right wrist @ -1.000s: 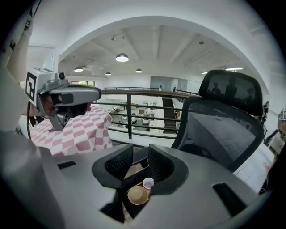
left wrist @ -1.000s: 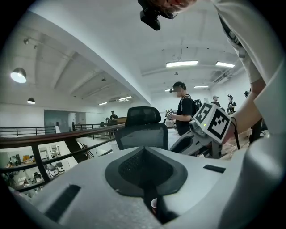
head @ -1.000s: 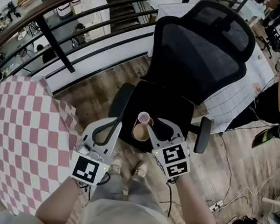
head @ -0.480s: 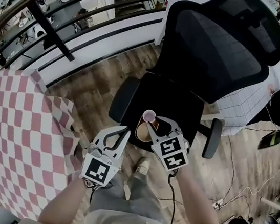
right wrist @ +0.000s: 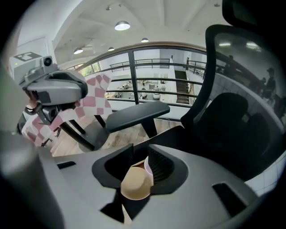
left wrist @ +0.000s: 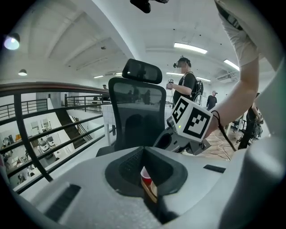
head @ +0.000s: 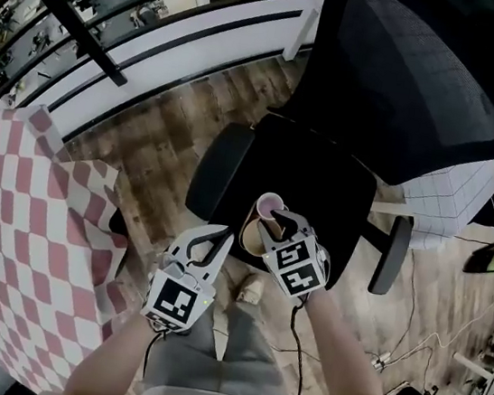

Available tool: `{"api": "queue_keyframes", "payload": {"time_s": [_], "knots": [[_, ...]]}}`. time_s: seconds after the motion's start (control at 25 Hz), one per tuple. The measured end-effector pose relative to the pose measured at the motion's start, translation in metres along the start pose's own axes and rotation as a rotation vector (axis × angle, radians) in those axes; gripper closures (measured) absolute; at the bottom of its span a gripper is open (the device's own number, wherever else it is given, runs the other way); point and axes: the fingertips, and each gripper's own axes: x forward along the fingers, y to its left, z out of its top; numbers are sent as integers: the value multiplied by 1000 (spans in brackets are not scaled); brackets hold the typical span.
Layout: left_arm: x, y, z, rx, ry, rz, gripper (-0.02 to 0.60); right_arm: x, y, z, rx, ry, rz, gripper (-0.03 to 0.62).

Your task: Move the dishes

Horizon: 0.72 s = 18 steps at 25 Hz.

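So, biggest first: a black office chair [head: 426, 89] fills the space ahead of the person, seat facing them. The checked-cloth worktop [head: 18, 205] curves in on their left, w/ a dark railing [head: 160, 34] running behind both. A strip of plank floor [head: 164, 135] separates chair & worktop.

The right tool [head: 272, 223] hangs over the front of the seat, clenched on a tan bowl [head: 249, 235]. The bowl's underside faces back along the tool, so it's prob. tipped rather than level. A pink cup [head: 269, 207] is pressed against the bowl's rim in the same pinch. Can't tell if it sits inside the bowl or just beside it.

The left tool [head: 217, 236] is just beside the bowl on its worktop side. Its jaws are closed together w/ nothing gripped; bowl & cup only show beyond them.

Key relation: the worktop lies to the left of the held dishes, across the left tool & past the chair's near armrest [head: 219, 170]. The left tool is nearer the worktop but empty, so the right one would have to cross over, or hand off. Room looks open above the floor strip. The armrest & the worktop's edge are the things to clear, esp. w/ the cup only pinched.
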Motion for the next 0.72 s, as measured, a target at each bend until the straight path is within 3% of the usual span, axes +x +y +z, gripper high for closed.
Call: {"api": "queue_keyframes", "payload": {"time_s": [0.32,0.72], "knots": [[25,2,-67,-46,74,-3,566,70,-8,-45,-58,117,20,484],[39,3,-99,-93,95,-5,566,111,-14,-81,-135,238,-20,508]]}}
